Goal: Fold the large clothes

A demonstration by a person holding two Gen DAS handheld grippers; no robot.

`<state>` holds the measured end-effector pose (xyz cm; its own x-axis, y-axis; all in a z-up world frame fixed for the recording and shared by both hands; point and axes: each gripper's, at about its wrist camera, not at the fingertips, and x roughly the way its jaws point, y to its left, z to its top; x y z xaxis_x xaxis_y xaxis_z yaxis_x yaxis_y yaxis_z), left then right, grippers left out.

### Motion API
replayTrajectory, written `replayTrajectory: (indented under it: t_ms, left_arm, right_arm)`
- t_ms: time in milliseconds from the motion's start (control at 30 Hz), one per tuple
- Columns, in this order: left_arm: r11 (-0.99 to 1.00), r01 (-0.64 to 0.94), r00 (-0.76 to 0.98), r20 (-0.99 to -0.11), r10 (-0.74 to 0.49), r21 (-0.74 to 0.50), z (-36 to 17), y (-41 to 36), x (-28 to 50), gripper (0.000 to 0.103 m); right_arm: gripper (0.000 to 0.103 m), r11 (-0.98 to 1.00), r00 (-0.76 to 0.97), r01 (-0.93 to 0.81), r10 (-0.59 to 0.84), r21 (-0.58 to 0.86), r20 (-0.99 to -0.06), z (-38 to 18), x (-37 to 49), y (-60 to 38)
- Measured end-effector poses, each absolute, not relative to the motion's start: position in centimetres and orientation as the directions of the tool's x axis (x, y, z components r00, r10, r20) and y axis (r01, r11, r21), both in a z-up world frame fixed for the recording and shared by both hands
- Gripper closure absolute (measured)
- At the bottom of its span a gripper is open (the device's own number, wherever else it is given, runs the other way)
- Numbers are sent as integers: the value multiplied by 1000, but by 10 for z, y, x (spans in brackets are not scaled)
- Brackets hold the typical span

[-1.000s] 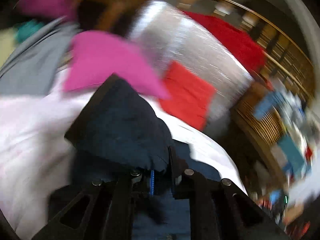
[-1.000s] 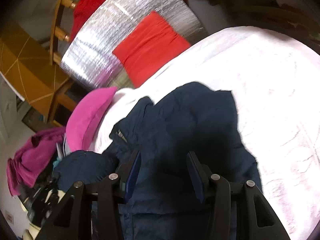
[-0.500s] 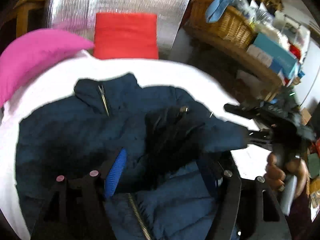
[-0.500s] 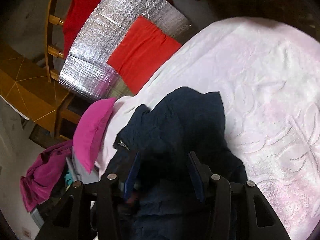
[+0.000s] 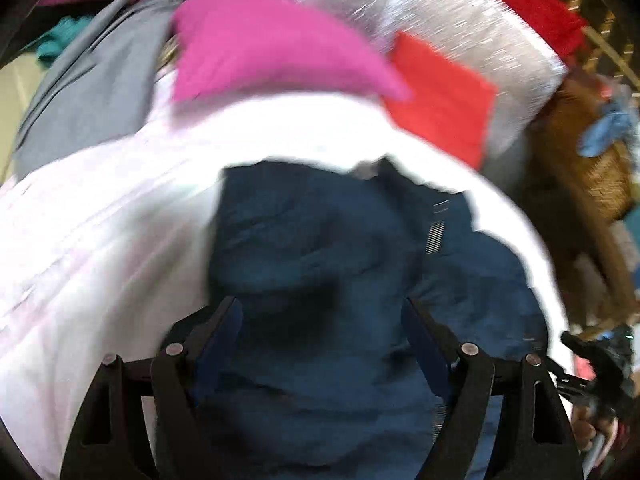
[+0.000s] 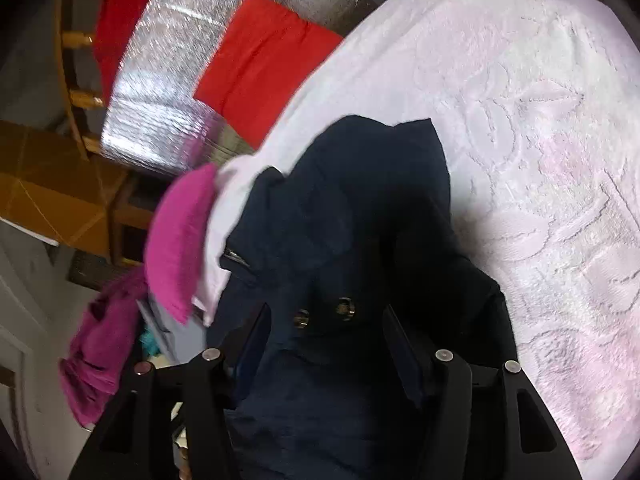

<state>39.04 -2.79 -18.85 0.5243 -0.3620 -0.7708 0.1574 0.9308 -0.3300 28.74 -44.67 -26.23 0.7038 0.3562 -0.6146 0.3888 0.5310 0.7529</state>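
Observation:
A dark navy jacket (image 5: pixel 320 248) lies bunched on the white textured bedspread (image 5: pixel 100 220). My left gripper (image 5: pixel 322 320) hovers open just above the jacket, its jaws wide apart with nothing between them. In the right wrist view the jacket (image 6: pixel 360 208) shows its collar, a zipper pull and two metal snaps (image 6: pixel 322 312). My right gripper (image 6: pixel 324 320) is open over the snaps, its jaws either side of the fabric and not closed on it. The left view is motion-blurred.
A pink pillow (image 5: pixel 272 44) and a grey garment (image 5: pixel 92 80) lie at the bed's far edge. A folded red cloth (image 6: pixel 264 64) rests on a silver foil mat (image 6: pixel 168 80). A wicker basket (image 5: pixel 592 152) stands at right. A magenta garment (image 6: pixel 104 344) hangs off the left.
My left gripper swung left and its view turned toward the pink pillow. It was shut on the jacket a second ago and is open now. My right gripper moved closer over the snaps.

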Motion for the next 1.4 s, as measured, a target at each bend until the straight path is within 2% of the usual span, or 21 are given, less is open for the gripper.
replayTrajectory:
  t_ms: [167,200,267,300,400,500,600,667,767,867,900,933,967,1000,1033,1100,1167,1200,1233,1400]
  left_arm:
    - [960,131,465,-840,-279,-246,-209,-38,391,21]
    - [963,134,465,-843,-270,-234,-209,-39,390,21]
    - [965,142,467,-845,-261,-220,-209,-42,387,21]
    - [964,144,466,-844,-264,-222,-209,-42,385,21]
    - [963,142,464,-844,-268,-228,-209,-42,383,21]
    - [962,144,465,-843,-272,-231,-209,-41,383,21]
    - [957,148,485,-825,-291,-250,-208,-42,386,21]
    - [954,174,505,-810,-299,-243,-203,-48,382,21]
    - [961,205,484,-834,-264,-185,-210,-62,381,21]
    - [967,221,472,-853,-220,-127,-217,-71,382,21]
    - [966,224,472,-853,-223,-129,-215,-71,382,21]
    - [965,222,472,-850,-234,-143,-213,-68,383,21]
    - [963,217,472,-846,-246,-159,-211,-65,383,21]
    - [962,207,473,-842,-258,-179,-210,-61,384,21]
    - [961,198,474,-839,-267,-194,-209,-57,385,21]
    - [958,182,477,-832,-282,-221,-208,-49,386,21]
    - [958,175,492,-822,-287,-229,-204,-44,385,21]
    - [960,173,504,-818,-278,-219,-202,-42,385,21]
    - [964,168,514,-817,-263,-205,-200,-41,384,21]
    - [971,132,514,-824,-239,-199,-202,-34,387,21]
  right_arm:
    - [41,580,623,350,442,735,-645,-268,302,-418]
    - [44,604,613,332,445,724,-652,-266,301,-409]
    - [56,668,603,300,421,681,-678,-259,303,-395]
    - [73,696,602,285,404,659,-688,-256,304,-390]
    - [80,722,629,279,361,634,-688,-251,303,-388]
    - [83,724,702,252,319,642,-636,-238,297,-394]
    - [83,769,783,227,221,598,-582,-219,292,-395]
    - [83,800,798,238,162,551,-580,-214,295,-396]
    - [83,827,740,317,91,465,-667,-234,313,-403]
    - [75,753,680,371,179,544,-711,-260,320,-423]
    - [69,711,687,375,217,594,-693,-260,316,-432]
    - [54,678,700,371,246,635,-671,-257,311,-440]
    - [43,636,726,352,276,686,-629,-254,303,-450]
    - [26,599,761,333,285,729,-582,-249,293,-459]
    - [25,579,777,328,284,746,-562,-247,286,-466]
    - [25,532,776,318,329,784,-538,-251,278,-480]
    - [35,481,764,310,387,820,-516,-261,277,-486]
    - [45,473,745,319,410,821,-526,-268,279,-485]
    - [49,479,729,330,418,813,-542,-272,282,-478]
    - [49,593,644,323,434,738,-630,-280,298,-441]
